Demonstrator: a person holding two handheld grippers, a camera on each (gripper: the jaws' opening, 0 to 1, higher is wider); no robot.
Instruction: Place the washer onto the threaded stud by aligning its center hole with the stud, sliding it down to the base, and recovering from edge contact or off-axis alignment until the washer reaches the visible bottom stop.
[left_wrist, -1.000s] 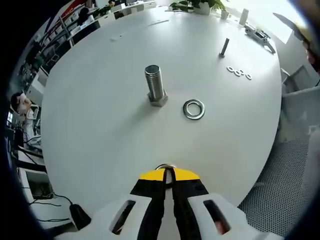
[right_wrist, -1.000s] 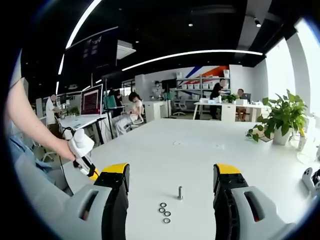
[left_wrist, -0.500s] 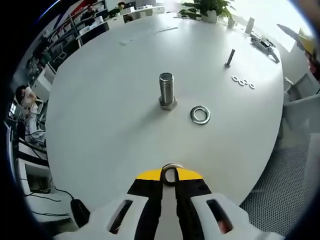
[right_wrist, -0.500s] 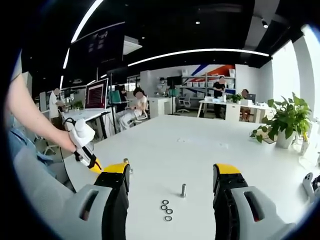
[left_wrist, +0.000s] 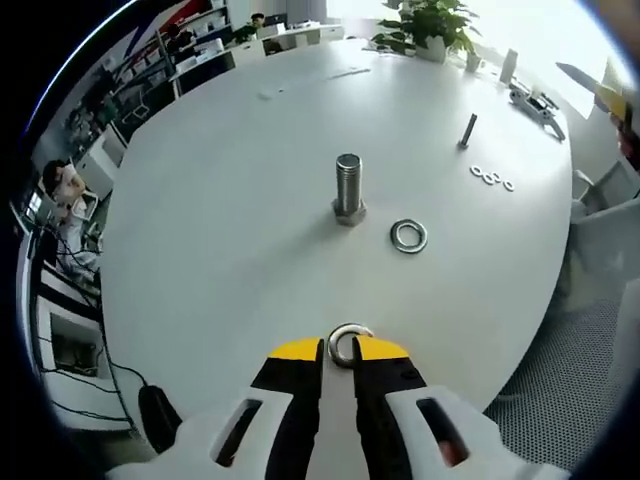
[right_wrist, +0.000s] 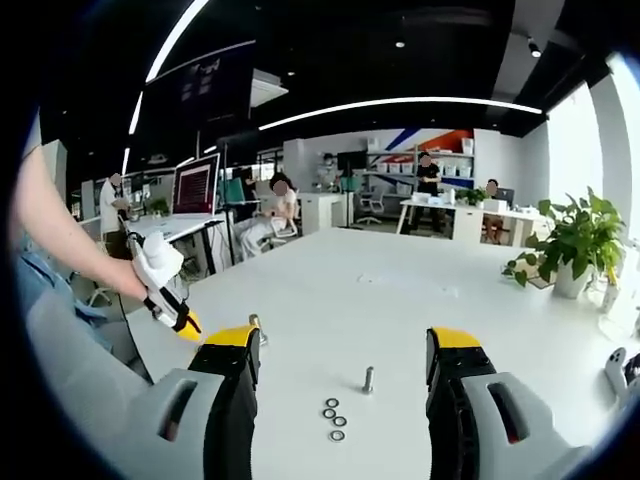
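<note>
**Washer pinched at the jaw tips, stud standing ahead**

Left gripper view: my left gripper (left_wrist: 341, 352) has its yellow-tipped jaws closed narrow on a washer (left_wrist: 347, 343), which stands on edge between the tips, above the near part of the white table (left_wrist: 200, 250). Ahead, well apart from the tips, the threaded stud (left_wrist: 348, 188) stands upright on its hex base. A second washer (left_wrist: 408, 236) lies flat just beside that base. Farther off stand a smaller bolt (left_wrist: 467, 130) and a row of small washers (left_wrist: 492, 179).

Right gripper view: my right gripper (right_wrist: 343, 372) hangs above the table with its jaws wide and nothing between them. Between the jaws I see the smaller bolt (right_wrist: 368, 379) and the small washers (right_wrist: 333, 420). At left, the left gripper (right_wrist: 165, 293) is in the person's hand; what looks like the stud pokes up behind my left jaw, too small to be sure.
</note>
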